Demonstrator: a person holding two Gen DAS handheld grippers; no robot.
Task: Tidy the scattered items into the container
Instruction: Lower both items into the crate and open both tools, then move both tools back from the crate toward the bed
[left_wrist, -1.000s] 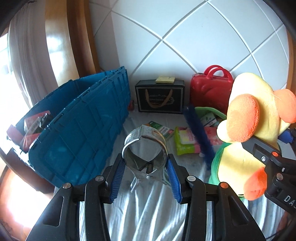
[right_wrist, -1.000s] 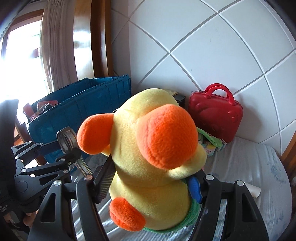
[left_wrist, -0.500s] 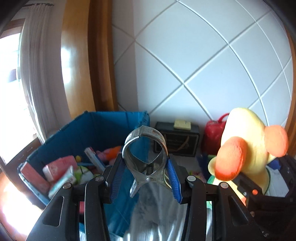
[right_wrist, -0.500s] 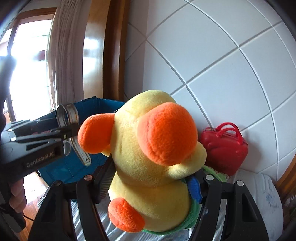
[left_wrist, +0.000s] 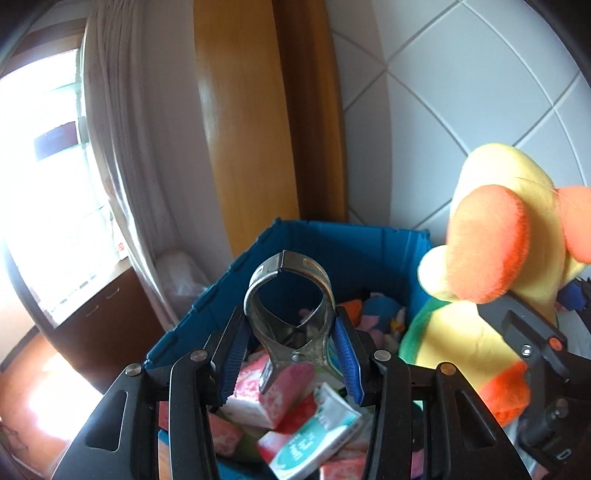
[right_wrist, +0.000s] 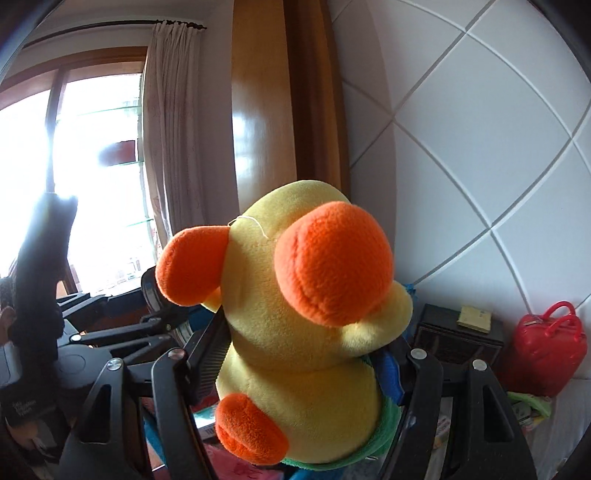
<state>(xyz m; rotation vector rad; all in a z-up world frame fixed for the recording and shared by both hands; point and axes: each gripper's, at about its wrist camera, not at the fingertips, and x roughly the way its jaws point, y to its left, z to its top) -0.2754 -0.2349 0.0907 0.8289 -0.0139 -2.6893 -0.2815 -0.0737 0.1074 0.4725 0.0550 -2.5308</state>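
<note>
Left gripper (left_wrist: 291, 354) pinching metal clip (left_wrist: 290, 314) above blue bin (left_wrist: 369, 240); right gripper (right_wrist: 295, 365) clamped on plush duck (right_wrist: 306, 306) beside it. Bin already part-filled with tissue packs (left_wrist: 314, 439) and toys. Both drops pending; red case (right_wrist: 543, 354) and box (right_wrist: 458, 339) left outside.

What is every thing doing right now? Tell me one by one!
left gripper: shut on the metal clip
metal clip: held above the blue bin
right gripper: shut on the plush duck
plush duck: held up in the air
blue bin: open, holding packets and toys
red case: closed, standing by the wall
</note>
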